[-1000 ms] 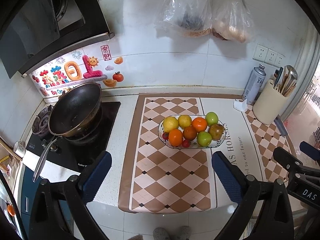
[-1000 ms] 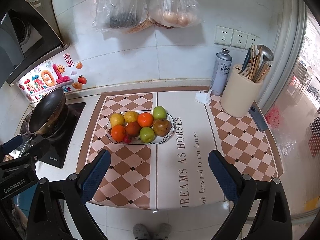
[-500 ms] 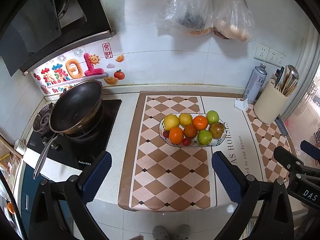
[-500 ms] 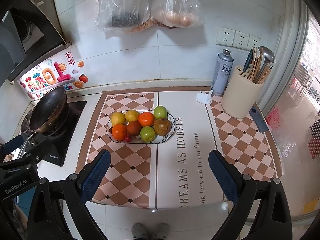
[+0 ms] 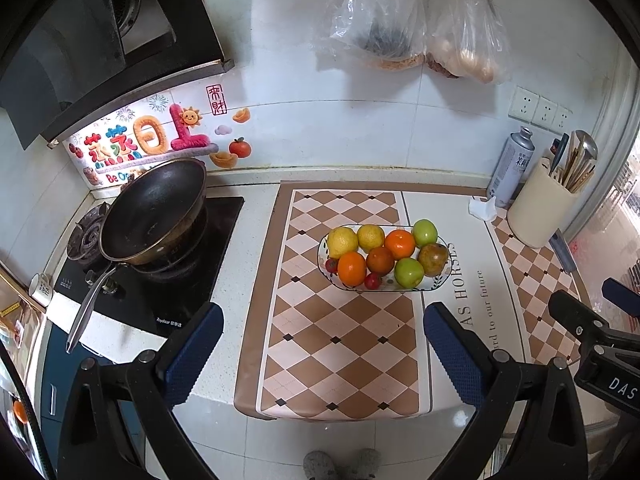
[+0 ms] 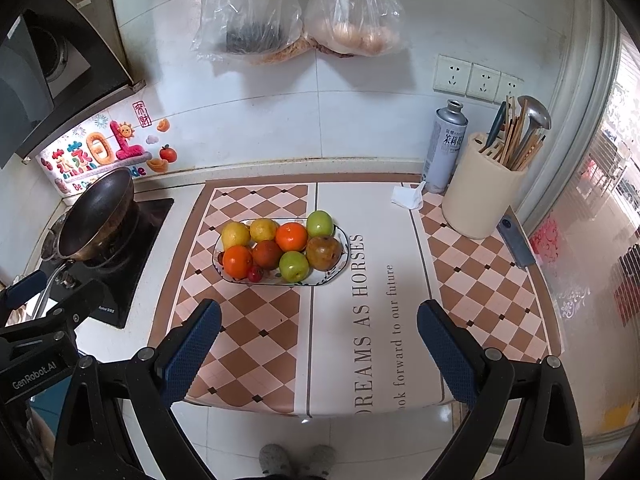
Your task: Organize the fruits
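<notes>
Both tools are hanging released and empty at the bottom of their frames: the left tool (image 5: pixel 320 344) and the right tool (image 6: pixel 318 340). The fruit plate (image 5: pixel 434 282) is sitting mid-frame on the desk (image 5: pixel 256 216), well above both, touching neither.

Both wrist views are bright and evenly lit, with daylight entering from the window (image 6: pixel 600 184) on the right, where the frame washes out to a pale, overexposed haze. The white wall tiles (image 5: pixel 360 136) carry soft glare, the hanging plastic bags (image 6: pixel 296 12) cast faint grey shadows on the wall just below them, and the fruit plate (image 6: pixel 340 236) throws only a thin shadow onto the mat. Fisheye distortion bends the countertop edge and wall lines strongly toward the dark, vignetted corners, while the centre stays sharp and the near fingers (image 5: pixel 192 348) look slightly soft.
</notes>
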{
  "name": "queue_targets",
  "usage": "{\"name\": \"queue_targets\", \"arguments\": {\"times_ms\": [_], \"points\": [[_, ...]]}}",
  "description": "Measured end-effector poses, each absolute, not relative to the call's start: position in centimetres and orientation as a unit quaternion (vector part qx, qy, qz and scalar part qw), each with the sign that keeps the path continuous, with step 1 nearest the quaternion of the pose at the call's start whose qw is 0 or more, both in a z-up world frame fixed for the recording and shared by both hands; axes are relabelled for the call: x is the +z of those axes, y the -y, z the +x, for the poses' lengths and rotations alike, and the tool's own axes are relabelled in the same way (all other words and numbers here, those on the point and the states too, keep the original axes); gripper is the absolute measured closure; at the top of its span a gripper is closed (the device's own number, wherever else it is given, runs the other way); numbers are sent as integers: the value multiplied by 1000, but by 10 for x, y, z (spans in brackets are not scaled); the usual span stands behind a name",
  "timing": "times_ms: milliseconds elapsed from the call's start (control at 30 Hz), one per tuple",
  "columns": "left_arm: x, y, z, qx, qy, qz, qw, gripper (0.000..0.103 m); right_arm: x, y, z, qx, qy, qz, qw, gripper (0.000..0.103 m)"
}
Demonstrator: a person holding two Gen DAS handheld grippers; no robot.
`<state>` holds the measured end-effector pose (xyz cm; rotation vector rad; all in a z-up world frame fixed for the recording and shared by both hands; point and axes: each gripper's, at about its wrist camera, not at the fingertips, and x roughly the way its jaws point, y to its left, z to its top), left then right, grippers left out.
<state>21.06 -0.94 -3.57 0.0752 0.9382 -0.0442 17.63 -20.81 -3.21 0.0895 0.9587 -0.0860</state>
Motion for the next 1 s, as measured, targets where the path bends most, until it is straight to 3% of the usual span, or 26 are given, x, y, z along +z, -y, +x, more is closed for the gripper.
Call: {"name": "queue_targets", "arguments": {"times_ms": [1000], "points": [[-44,16,207,-15,-462,34,886,0,-40,212,181,-24,-475,33,879,3]]}}
